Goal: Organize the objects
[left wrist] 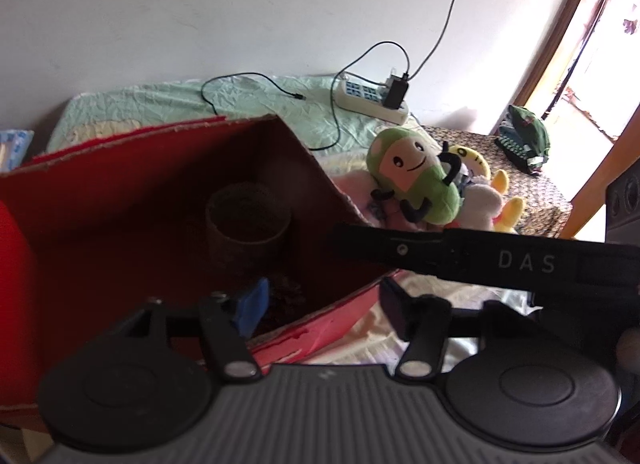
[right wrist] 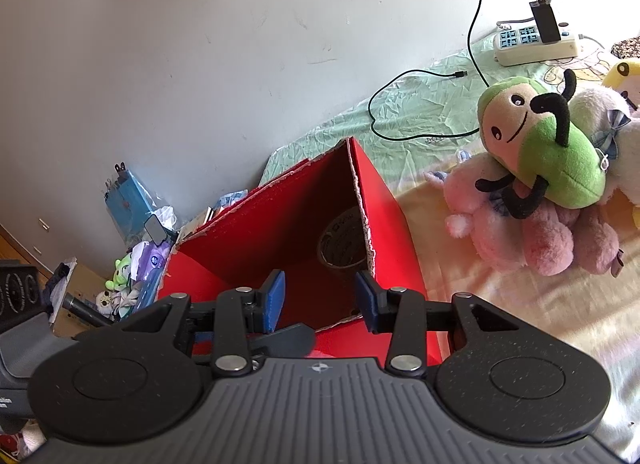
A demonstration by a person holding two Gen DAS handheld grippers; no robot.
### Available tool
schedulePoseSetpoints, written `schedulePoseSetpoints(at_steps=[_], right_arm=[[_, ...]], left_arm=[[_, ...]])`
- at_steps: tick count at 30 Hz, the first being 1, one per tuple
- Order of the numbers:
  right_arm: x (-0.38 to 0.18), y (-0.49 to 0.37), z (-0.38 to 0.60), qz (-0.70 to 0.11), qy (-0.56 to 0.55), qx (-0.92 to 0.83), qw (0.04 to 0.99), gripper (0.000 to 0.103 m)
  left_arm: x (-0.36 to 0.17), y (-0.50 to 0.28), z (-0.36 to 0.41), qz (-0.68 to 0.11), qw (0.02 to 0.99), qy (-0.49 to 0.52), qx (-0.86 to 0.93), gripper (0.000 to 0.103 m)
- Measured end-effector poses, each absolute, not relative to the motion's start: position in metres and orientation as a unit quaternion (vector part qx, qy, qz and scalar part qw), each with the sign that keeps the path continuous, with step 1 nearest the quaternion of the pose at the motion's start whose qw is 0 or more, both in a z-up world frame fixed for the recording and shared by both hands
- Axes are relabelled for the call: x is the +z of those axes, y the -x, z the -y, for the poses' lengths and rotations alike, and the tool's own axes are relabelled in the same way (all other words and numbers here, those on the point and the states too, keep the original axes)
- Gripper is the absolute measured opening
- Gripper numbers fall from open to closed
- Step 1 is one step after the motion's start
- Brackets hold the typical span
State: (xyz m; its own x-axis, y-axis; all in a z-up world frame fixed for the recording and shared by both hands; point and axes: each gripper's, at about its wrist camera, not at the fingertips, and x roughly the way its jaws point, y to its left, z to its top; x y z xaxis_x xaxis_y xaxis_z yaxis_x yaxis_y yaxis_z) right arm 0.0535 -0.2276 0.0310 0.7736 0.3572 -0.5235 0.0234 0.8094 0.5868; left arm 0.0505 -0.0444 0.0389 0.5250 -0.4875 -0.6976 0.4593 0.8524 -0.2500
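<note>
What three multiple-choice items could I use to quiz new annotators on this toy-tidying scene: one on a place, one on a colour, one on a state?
1. Where is the round cylindrical container?
A. On the power strip
B. Inside the red cardboard box
C. Under the pink plush

2. What colour is the body of the smiling plush with black arms?
A. Green
B. Blue
C. Orange

3. What is between the fingers of the left gripper?
A. A cable
B. A plush
C. Nothing gripped

Answers:
1. B, the container stands on the box's floor, seen over its wall.
2. A, its body is green around a pale face.
3. C, the jaws stand apart above the box's near edge, with no pad pressing on anything.
</note>
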Motion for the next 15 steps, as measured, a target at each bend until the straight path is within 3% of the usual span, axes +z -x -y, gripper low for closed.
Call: schedulePoseSetpoints(at_steps=[15], right_arm=[[0.036,-0.03,0.225,-0.31,-0.294,0.086,0.9,0.043]], left_arm=[[0.053,-0.038,0.035,-0.41,0.89,-0.008,-0.2,0.077]])
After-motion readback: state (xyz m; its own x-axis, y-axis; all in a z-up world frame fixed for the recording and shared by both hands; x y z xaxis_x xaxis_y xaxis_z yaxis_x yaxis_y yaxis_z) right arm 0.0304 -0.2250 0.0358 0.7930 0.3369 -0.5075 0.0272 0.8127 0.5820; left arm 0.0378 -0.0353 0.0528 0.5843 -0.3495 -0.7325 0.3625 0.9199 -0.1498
